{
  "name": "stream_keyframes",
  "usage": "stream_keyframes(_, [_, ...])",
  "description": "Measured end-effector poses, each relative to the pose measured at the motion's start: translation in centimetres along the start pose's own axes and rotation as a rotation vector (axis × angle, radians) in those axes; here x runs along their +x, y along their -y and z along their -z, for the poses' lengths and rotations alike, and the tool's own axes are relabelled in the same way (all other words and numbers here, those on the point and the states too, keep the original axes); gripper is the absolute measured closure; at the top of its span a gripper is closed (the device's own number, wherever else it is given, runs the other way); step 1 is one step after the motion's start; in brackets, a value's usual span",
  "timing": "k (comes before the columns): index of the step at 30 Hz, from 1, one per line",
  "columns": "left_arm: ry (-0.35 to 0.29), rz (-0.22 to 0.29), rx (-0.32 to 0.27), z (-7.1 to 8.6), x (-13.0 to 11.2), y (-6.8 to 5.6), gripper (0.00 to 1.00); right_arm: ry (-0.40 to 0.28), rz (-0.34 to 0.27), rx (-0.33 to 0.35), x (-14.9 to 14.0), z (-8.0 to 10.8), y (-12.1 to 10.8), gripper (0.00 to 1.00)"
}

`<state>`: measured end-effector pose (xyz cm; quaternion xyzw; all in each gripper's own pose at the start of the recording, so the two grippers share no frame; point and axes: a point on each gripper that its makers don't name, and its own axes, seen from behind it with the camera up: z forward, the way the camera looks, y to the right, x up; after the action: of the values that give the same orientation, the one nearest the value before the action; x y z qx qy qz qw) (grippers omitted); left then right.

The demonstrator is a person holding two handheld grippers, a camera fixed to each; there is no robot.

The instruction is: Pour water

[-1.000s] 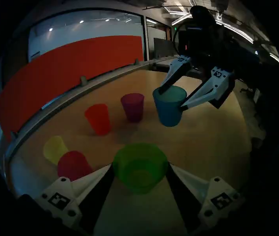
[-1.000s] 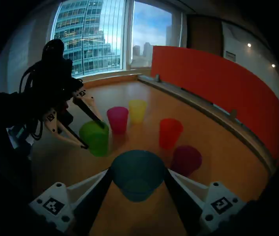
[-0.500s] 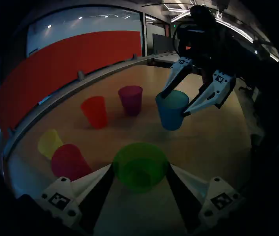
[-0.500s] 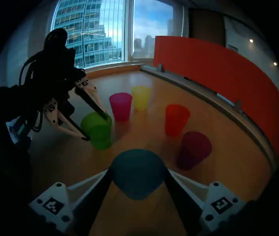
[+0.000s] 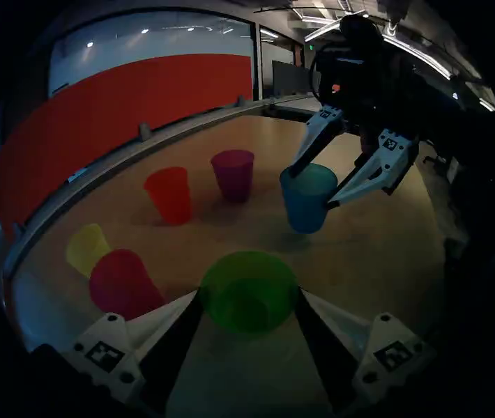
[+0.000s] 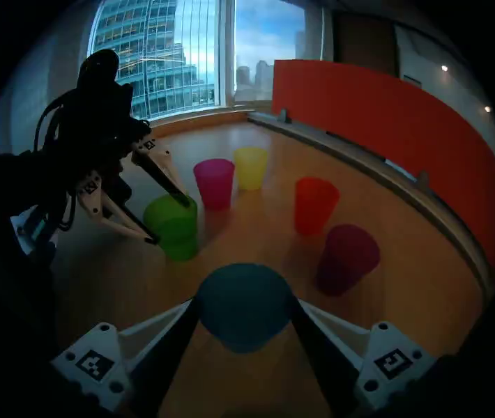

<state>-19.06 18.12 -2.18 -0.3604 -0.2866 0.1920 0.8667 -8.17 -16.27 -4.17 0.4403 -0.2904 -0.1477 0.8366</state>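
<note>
The left gripper [image 5: 247, 296] is open about as wide as a cup, and both its fingers press on the see-through green plastic cup [image 5: 247, 292]. In the left gripper view you look down into the green cup's open top, but I cannot tell if there is water inside. The right gripper view shows the same green cup [image 6: 171, 223] from the side, pinched near its rim by the left gripper [image 6: 169, 221], with a dark arm behind it. The right gripper [image 6: 244, 304] is open just as wide, and both its fingers press on the round blue plastic cup [image 6: 242, 306]. In that view you cannot see into the blue cup. The left gripper view shows the blue cup [image 5: 308, 198] and its open top, near the green cup but not touching it, with the right gripper [image 5: 310, 187] holding it near the rim. Past the green cup on the wooden table [image 6: 261, 237] stand a pink cup [image 6: 214, 182], a yellow cup [image 6: 250, 167], an orange cup [image 6: 315, 204] and a purple cup [image 6: 347, 256]. The pink cup is the one nearest the green cup. The right gripper view shows a big window [image 6: 171, 63] with tall towers far behind the green cup. The left gripper view shows long ceiling lights [image 5: 415, 56] high above it.
</note>
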Motion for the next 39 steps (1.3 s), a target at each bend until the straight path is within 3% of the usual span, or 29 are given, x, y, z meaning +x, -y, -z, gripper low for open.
stream_keyframes(12, [-0.009,0.014,-0.008,0.3,-0.4,-0.1,0.10,0.005,0.005,-0.005,-0.4,-0.1,0.1,0.05])
stream_keyframes(16, [-0.007,0.017,-0.006,0.3,-0.4,-0.1,0.01,0.004,0.006,-0.004,-0.3,-0.1,0.2,0.05])
stream_keyframes(39, [0.026,0.037,0.026,1.2,-3.0,0.4,0.01,0.013,-0.008,-0.002,-1.5,-0.3,0.9,0.05])
